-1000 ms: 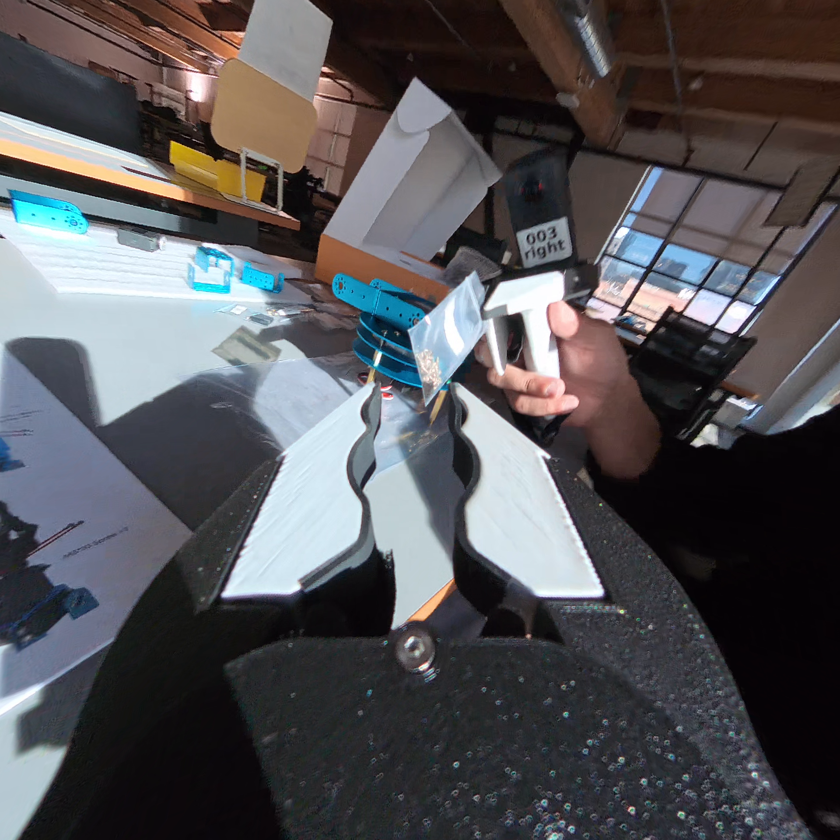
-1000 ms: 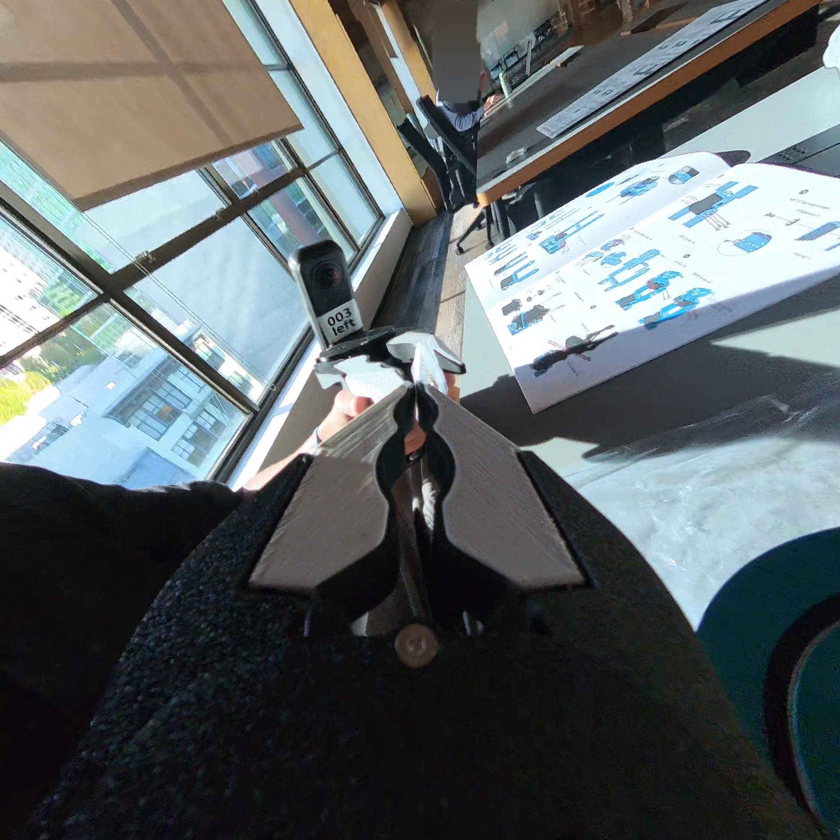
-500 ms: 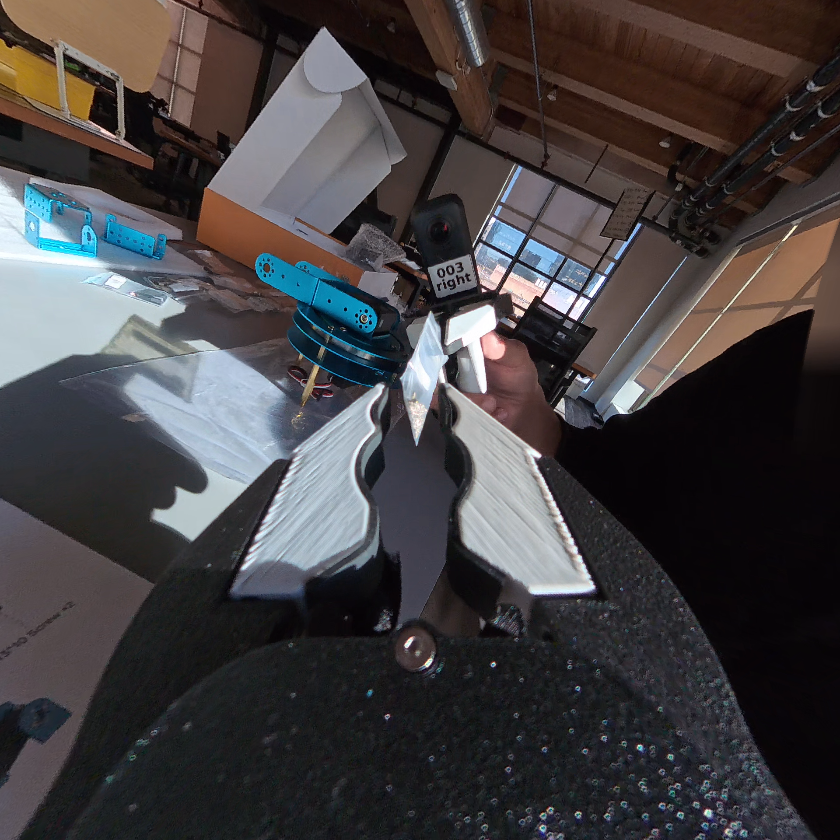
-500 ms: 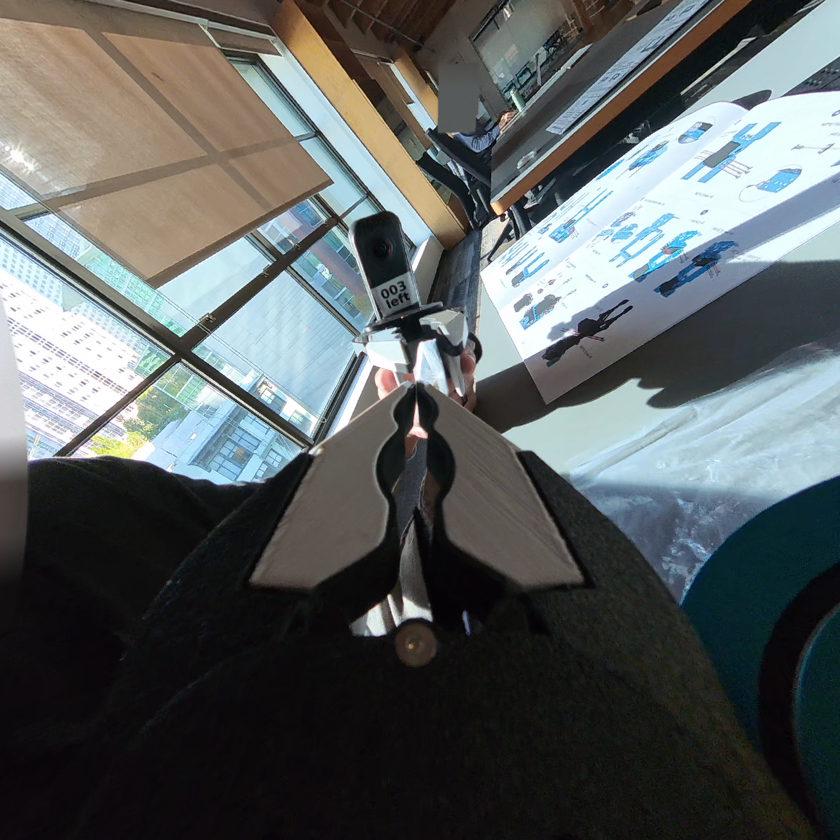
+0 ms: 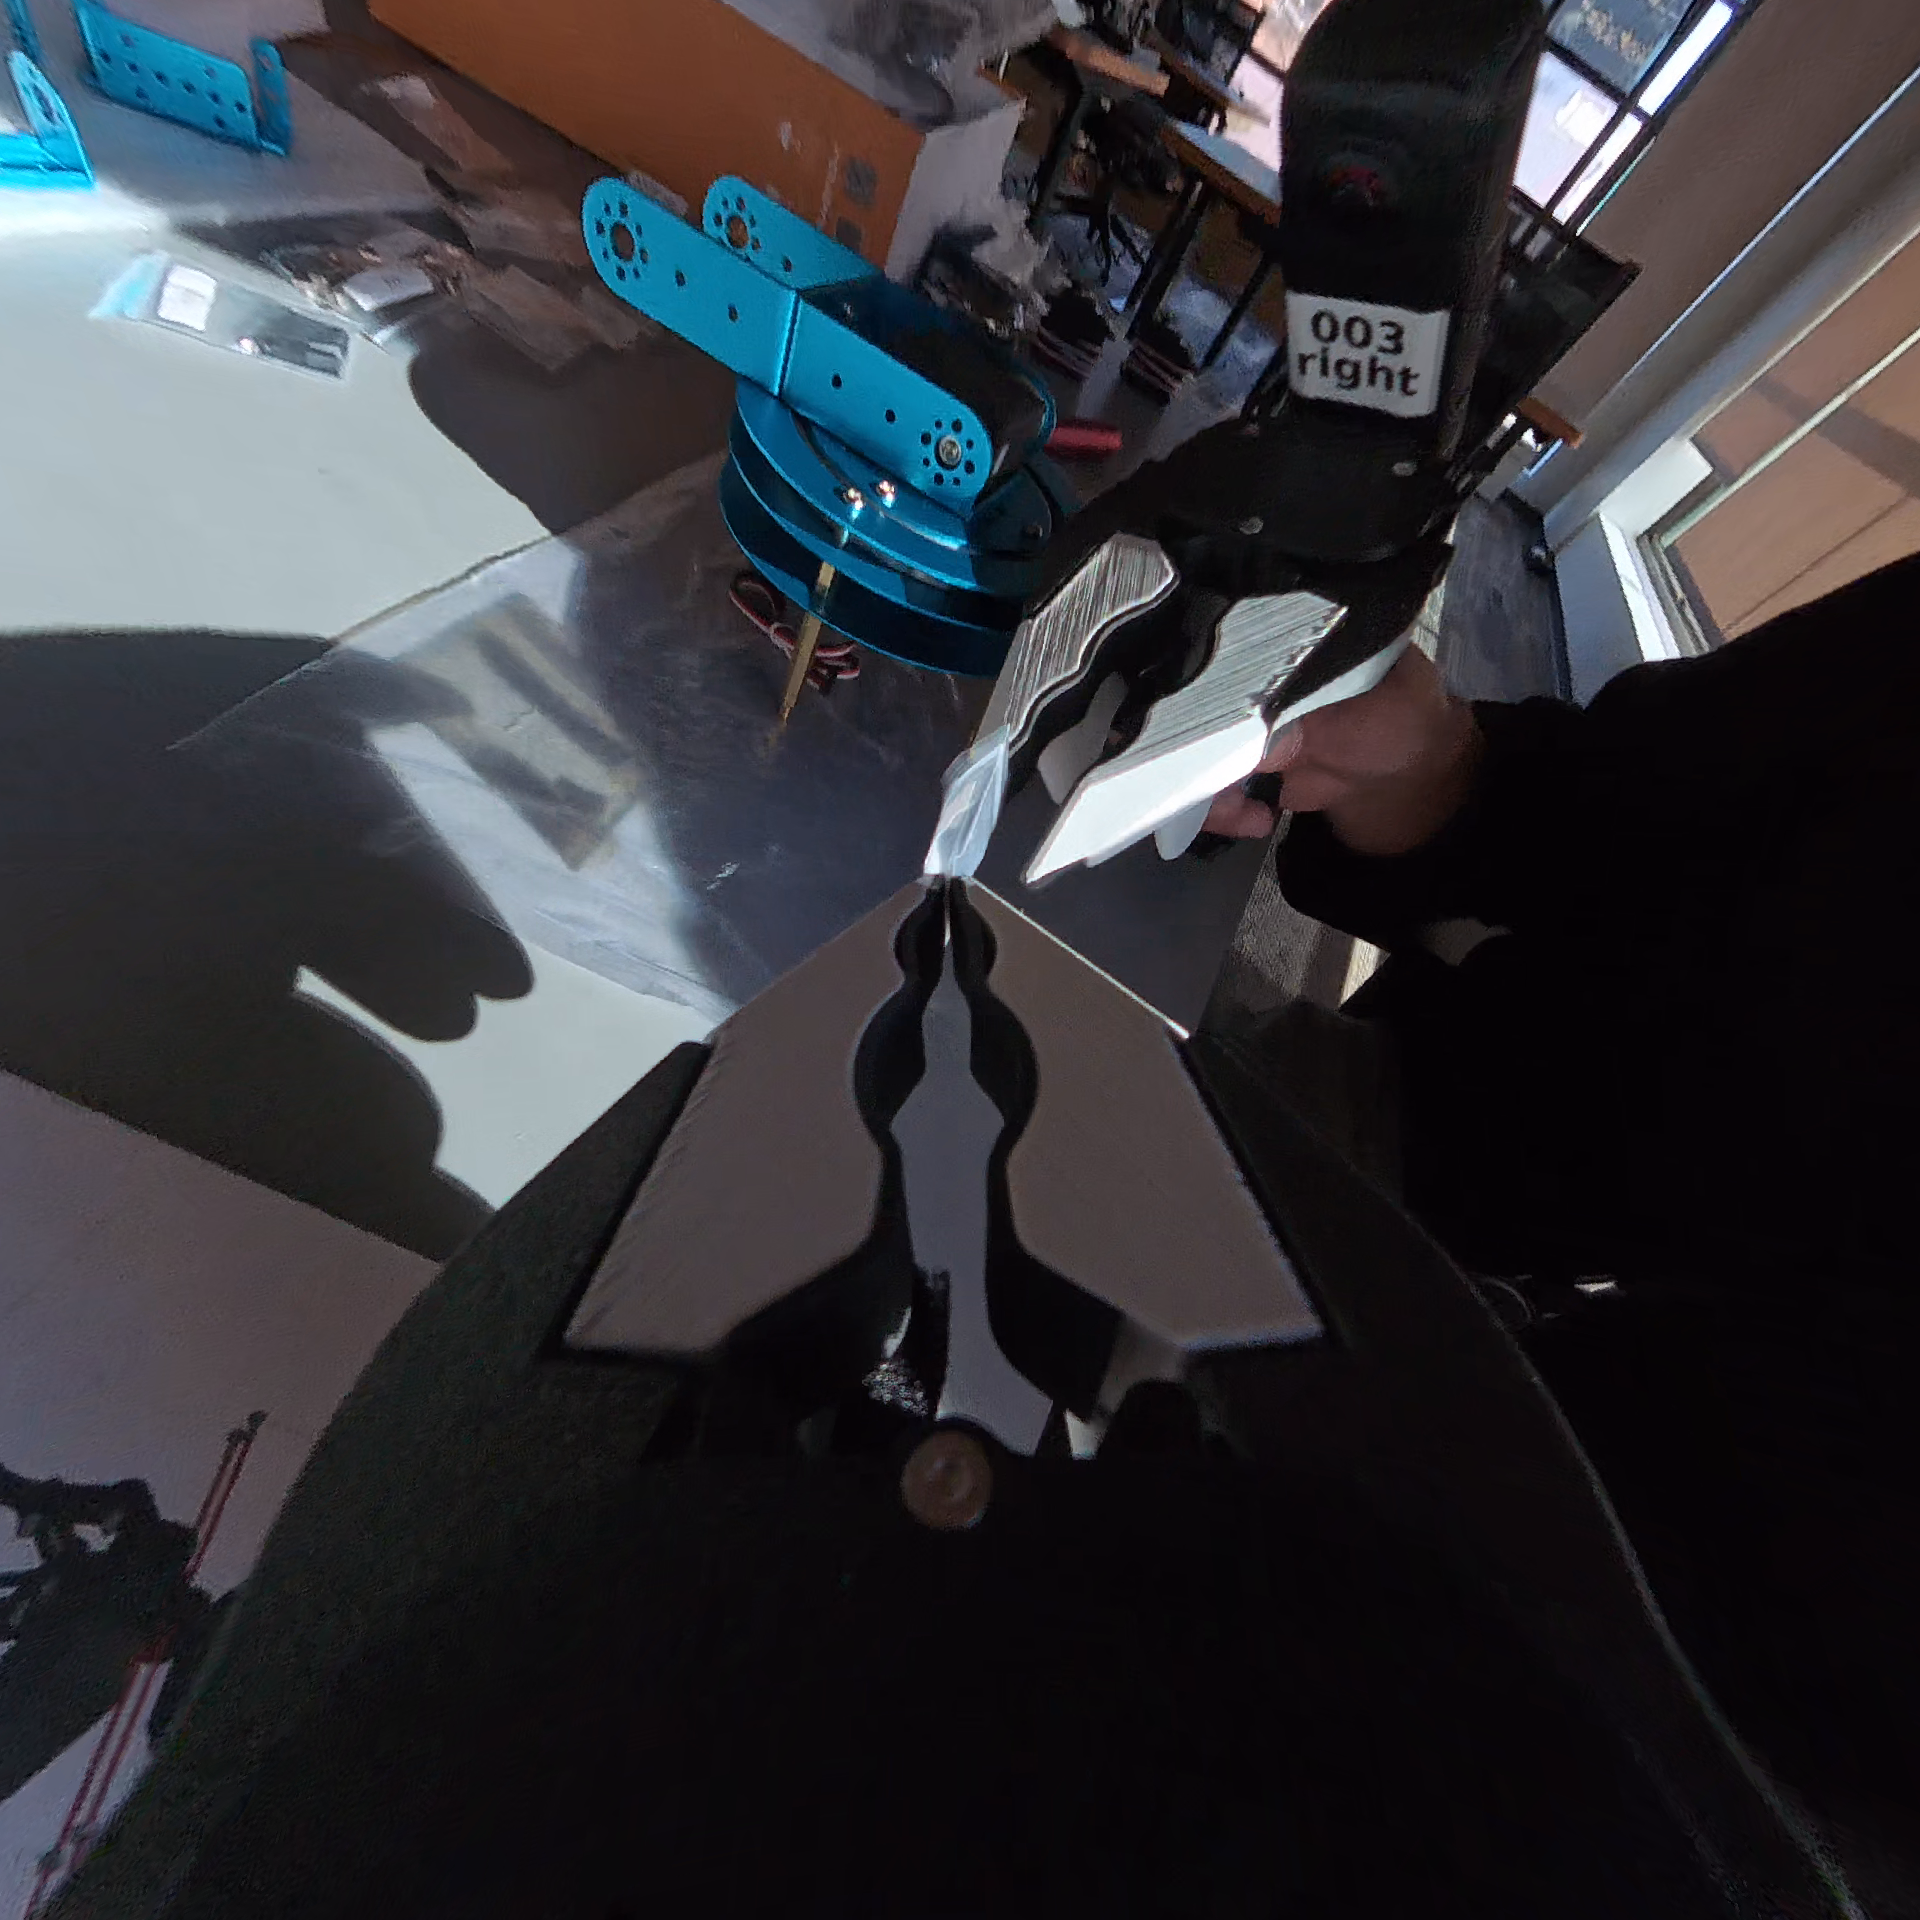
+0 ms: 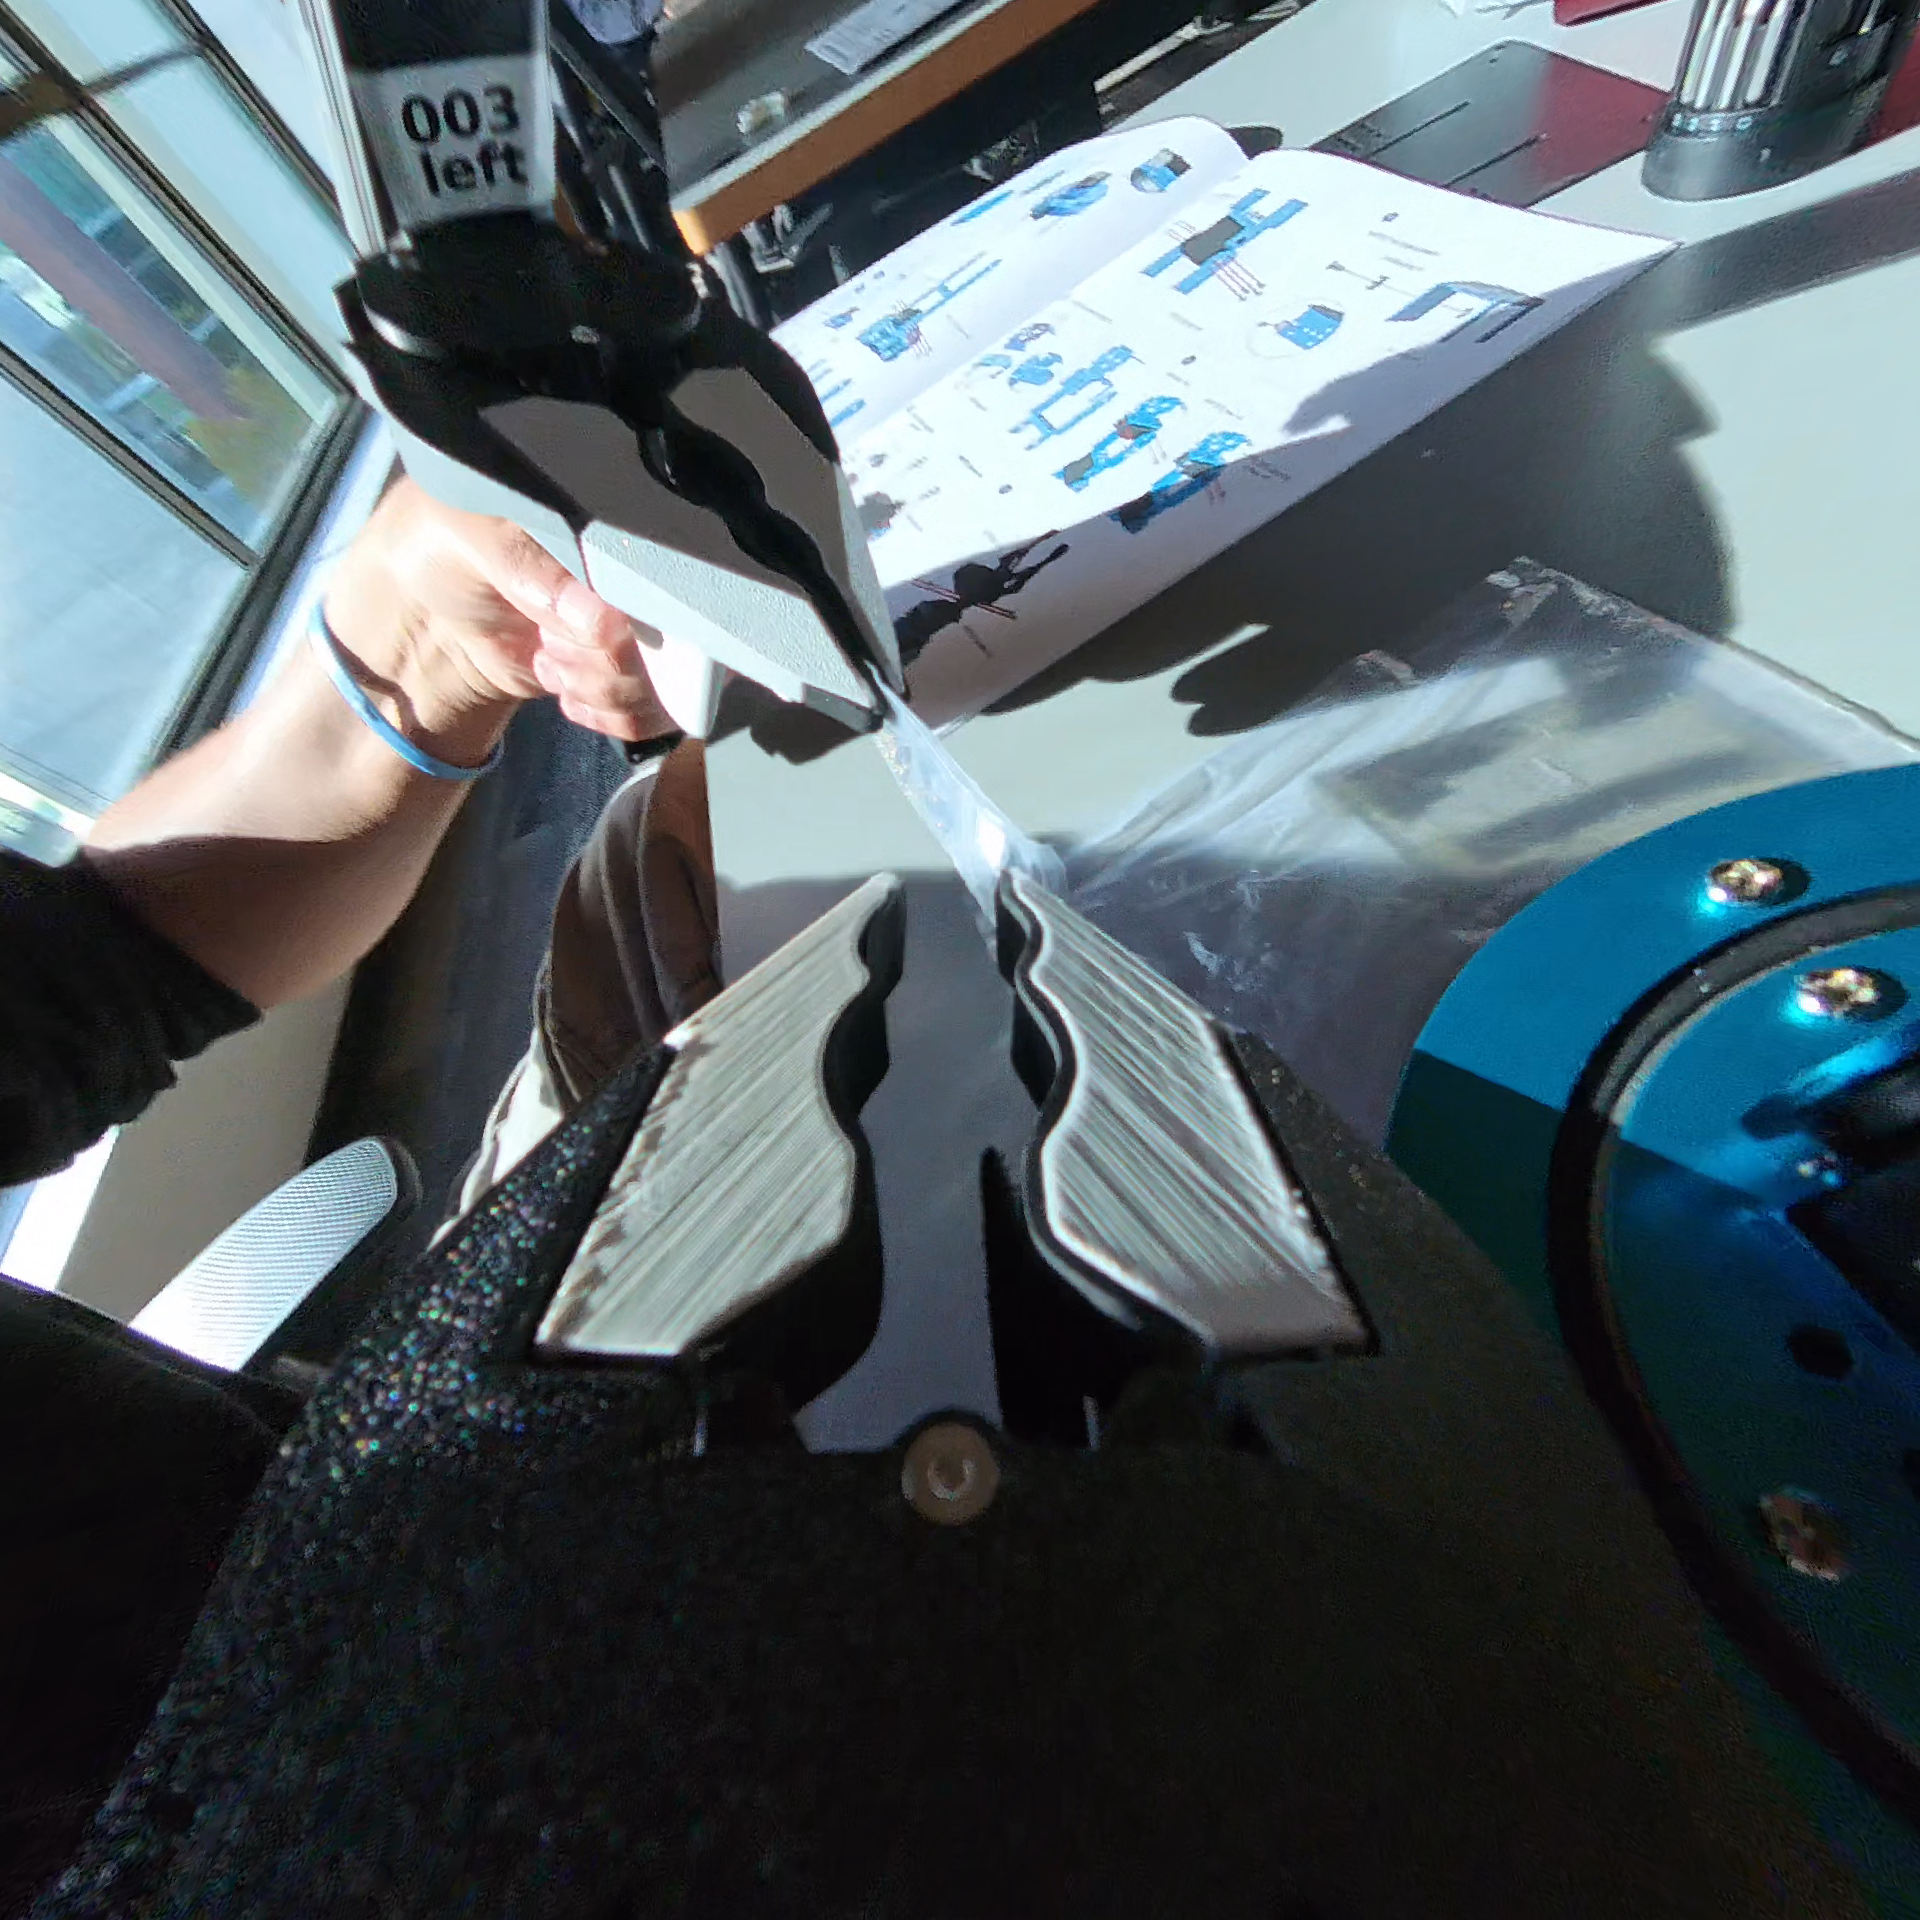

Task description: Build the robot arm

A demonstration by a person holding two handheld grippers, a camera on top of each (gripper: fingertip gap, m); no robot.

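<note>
An open booklet (image 6: pixel 1226 343) with blue diagrams is lying on the pale table (image 5: pixel 208 488). A blue metal turntable assembly (image 5: pixel 883 457) is sitting near an orange-and-white box (image 5: pixel 665 94), with blue brackets (image 5: pixel 177 88) lying farther off.

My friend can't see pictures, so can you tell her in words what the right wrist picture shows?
A small clear plastic bag stretches between two grippers: the left gripper, held in a hand, pinches its far end, while the open right gripper has the near end against one finger. Behind lie an open instruction booklet and a clear plastic sheet, with a blue metal base at right.
</note>
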